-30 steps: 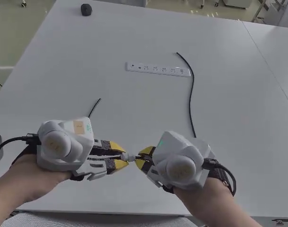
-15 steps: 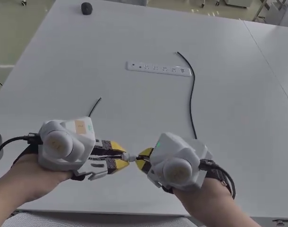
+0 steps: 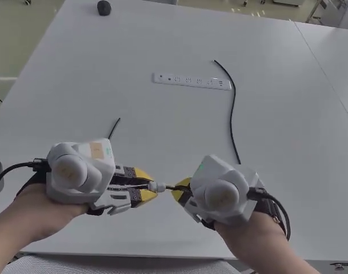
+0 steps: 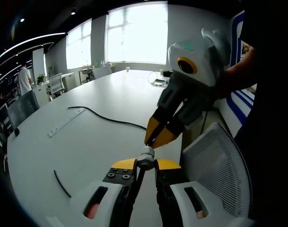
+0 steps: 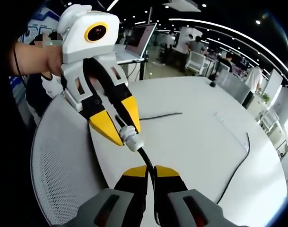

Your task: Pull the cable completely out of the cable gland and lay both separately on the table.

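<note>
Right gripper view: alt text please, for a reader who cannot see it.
The right claw is shut on a black cable that runs into a white cable gland, which the left claw grips from the upper left. Behind them lies a white table.

The white table [image 3: 162, 45] carries a white power strip [image 3: 191, 81] lying crosswise. A long black cable [image 3: 232, 111] curves past the strip's right end toward the near edge. A short black cable piece [image 3: 114, 128] lies well left, and a dark round object [image 3: 104, 7] sits at the far end.
</note>
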`<state>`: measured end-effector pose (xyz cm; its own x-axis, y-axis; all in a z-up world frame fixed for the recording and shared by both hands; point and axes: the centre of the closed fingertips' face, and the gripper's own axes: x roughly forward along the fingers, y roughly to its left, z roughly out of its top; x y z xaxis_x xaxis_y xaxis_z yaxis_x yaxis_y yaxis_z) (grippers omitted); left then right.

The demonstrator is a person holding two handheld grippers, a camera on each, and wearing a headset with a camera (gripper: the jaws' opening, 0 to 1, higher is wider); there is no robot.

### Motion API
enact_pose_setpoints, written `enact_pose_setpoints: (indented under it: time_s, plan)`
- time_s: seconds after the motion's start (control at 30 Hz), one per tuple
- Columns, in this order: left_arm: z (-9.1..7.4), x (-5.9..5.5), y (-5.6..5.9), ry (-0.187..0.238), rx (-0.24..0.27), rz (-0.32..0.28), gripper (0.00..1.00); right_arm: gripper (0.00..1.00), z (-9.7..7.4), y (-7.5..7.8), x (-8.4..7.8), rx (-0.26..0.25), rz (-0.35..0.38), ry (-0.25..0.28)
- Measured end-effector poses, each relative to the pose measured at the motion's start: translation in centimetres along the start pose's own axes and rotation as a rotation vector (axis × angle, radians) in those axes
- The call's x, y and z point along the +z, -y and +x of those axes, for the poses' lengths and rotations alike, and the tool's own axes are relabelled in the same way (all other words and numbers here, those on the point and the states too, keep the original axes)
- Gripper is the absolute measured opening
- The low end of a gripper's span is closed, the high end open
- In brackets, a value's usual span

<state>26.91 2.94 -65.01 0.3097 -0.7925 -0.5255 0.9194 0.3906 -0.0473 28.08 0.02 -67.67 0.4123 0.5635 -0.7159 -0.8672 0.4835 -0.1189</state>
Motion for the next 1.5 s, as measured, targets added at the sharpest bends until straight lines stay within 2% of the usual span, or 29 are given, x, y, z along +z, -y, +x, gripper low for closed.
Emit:
enact_pose_setpoints:
  time_s: [0.27,0.33,0.53,0.6,0.77,1.0,1.17,1.37,1.5]
  plan:
    - [0.1,0.1,0.1,0.0,-0.002,0.003,0.15,0.0,0.0,0.8,-1.4,-0.015,0.063,-0.023]
    - [0.2,0.2,0.1,0.002,-0.003,0.004,0.15,0.0,0.0,1.0,-1.9,-0.023,0.107,-0.033]
    - [0.2,0.1,0.2,-0.001,-0.003,0.009,0.15,0.0,0.2,1.3,-3.0,-0.033,0.152,-0.06]
    - [0.2,0.0,0.2,-0.001,-0.003,0.007,0.15,0.0,0.2,1.3,-3.3,-0.031,0.196,-0.063]
    - [0.2,-0.1,0.4,-0.002,-0.003,0.005,0.15,0.0,0.3,1.4,-4.0,-0.035,0.213,-0.081]
    - [0.2,0.0,0.2,-0.002,-0.001,0.006,0.15,0.0,0.1,1.3,-4.0,-0.029,0.199,-0.073]
    - [0.1,0.0,-0.2,-0.001,0.005,0.004,0.15,0.0,-0.4,1.4,-3.6,-0.03,0.157,-0.043]
    - [0.0,-0.1,-0.5,-0.008,0.009,0.004,0.15,0.01,-0.6,1.3,-3.2,-0.033,0.049,-0.025]
    - [-0.1,0.0,-0.6,-0.008,0.014,0.005,0.15,0.06,-0.8,1.4,-2.9,-0.035,0.058,-0.015]
